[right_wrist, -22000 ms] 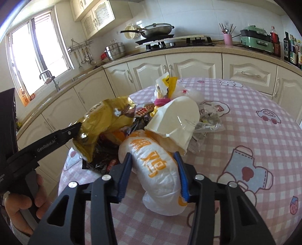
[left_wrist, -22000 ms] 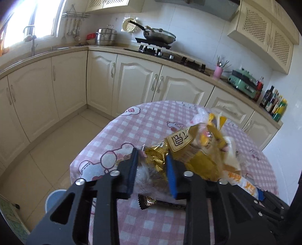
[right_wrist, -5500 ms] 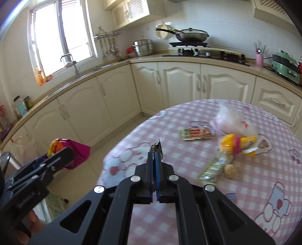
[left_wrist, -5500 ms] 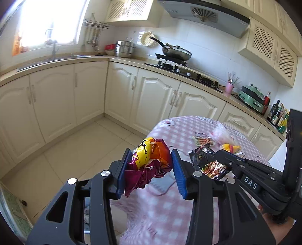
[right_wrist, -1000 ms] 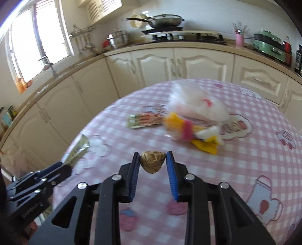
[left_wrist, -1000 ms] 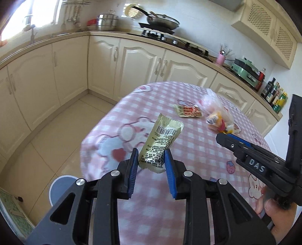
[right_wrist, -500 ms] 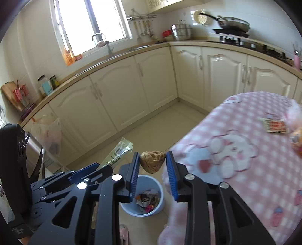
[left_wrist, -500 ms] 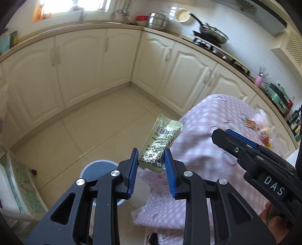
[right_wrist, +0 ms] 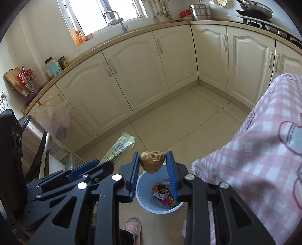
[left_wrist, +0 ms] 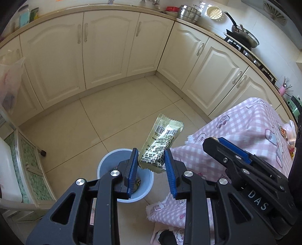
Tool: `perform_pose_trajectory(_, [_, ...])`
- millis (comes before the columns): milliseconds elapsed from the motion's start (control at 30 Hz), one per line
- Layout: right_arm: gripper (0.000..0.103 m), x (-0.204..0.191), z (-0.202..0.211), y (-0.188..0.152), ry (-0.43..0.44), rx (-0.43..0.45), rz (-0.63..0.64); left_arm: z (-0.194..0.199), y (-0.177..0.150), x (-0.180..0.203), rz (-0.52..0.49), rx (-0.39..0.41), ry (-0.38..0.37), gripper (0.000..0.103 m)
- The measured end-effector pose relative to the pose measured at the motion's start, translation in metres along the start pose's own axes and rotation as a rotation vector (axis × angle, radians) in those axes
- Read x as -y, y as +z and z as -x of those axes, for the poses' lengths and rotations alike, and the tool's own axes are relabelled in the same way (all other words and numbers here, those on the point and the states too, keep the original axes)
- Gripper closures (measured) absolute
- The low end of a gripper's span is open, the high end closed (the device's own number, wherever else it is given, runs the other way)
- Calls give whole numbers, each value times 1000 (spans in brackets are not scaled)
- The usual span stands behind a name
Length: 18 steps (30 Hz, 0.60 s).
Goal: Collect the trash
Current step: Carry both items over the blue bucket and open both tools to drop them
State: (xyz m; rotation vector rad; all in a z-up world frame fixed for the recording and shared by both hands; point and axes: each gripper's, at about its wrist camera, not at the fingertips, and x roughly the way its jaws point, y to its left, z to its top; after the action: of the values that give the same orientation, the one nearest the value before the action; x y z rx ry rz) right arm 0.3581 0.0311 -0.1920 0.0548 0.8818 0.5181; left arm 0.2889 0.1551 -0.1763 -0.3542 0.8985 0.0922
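Blue bin's (right_wrist: 143, 196) trash (right_wrist: 164, 192) shows only in right wrist view.

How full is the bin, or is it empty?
Not empty. The right wrist view shows the blue bin holding a few crumpled wrappers at the bottom, with much of its inside wall bare above them.

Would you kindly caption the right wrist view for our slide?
Right gripper holding a brown lump above the blue bin, wrapper alongside.

Cream cabinets (right_wrist: 143, 75) w/ sunlit window (right_wrist: 105, 13), beige tile floor (left_wrist: 113, 113), pink-checked tablecloth (right_wrist: 264, 147).
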Motion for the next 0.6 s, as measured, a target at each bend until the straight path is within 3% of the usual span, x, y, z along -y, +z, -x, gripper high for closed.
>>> perform_pose_trajectory(100, [74, 4, -9, 2, 1, 1, -16, -8, 4, -10, 50, 2, -45, 69])
perform_pose_trajectory(200, [74, 11, -16, 2, 1, -10, -22, -13, 5, -10, 52, 5, -22, 62])
perform_pose_trajectory(600, [74, 6, -25, 2, 11, -22, -24, -8, 4, -16, 68, 22, -4, 61])
